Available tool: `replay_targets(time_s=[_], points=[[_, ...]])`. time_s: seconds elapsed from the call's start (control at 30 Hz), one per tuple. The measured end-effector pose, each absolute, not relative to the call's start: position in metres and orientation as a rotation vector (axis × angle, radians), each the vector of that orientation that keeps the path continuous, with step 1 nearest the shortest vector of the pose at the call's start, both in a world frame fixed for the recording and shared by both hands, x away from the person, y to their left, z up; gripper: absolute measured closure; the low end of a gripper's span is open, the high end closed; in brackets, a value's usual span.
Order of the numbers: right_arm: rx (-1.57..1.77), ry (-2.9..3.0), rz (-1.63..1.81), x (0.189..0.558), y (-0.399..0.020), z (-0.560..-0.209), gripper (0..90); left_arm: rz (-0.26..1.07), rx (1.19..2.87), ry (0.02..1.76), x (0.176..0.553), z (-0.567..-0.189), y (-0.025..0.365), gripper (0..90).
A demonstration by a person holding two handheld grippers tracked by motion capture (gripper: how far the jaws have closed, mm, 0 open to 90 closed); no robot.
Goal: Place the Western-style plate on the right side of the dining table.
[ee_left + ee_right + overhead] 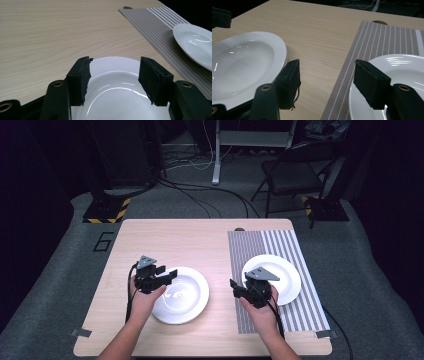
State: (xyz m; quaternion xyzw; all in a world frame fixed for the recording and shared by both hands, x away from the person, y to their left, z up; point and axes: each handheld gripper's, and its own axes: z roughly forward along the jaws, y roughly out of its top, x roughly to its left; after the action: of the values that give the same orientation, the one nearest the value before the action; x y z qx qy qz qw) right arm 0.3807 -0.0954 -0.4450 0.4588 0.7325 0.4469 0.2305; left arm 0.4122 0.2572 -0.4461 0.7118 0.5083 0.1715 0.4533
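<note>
From the high view, a wooden table [165, 237] has a striped mat [287, 250] lying along its right edge. One white plate [182, 295] sits on the bare wood, a bit left of the middle and nearer the front edge. A second white plate [280, 275] sits on the mat. The left gripper [167, 276] is at the left rim of the plate on the wood, and the person's left hand [145, 300] holds it. The right gripper [236, 287] is just in front of the left edge of the mat, close to the plate there, and the right hand [262, 307] holds it.

In the left gripper view, the two black jaws stand open with a wide gap. The plate on the wood [117, 90] lies under and between them. The jaws do not pinch it. The mat [160, 30] and the other plate [197, 42] are farther off toward the right edge.

In the right gripper view, the jaws are open too and hold nothing. Bare wood and the mat's edge [342, 82] show between them. The plate on the wood [244, 65] is beside one jaw. The plate on the mat [402, 67] is behind the other jaw.
</note>
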Motion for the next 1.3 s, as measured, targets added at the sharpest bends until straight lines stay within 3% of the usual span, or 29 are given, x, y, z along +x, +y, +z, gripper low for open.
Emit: replay_targets(time_s=[0.8, 1.3], points=[[1.145, 2.178, 1.166, 0.375, -0.057, -0.459, 37.2, 0.506, 1.693, 1.408, 0.395, -0.479, 0.349, 41.4], [1.129, 2.286, 1.174, 0.359, -0.075, -0.485, 37.9, 0.515, 1.678, 1.524, 0.403, -0.505, 0.374, 40.5]])
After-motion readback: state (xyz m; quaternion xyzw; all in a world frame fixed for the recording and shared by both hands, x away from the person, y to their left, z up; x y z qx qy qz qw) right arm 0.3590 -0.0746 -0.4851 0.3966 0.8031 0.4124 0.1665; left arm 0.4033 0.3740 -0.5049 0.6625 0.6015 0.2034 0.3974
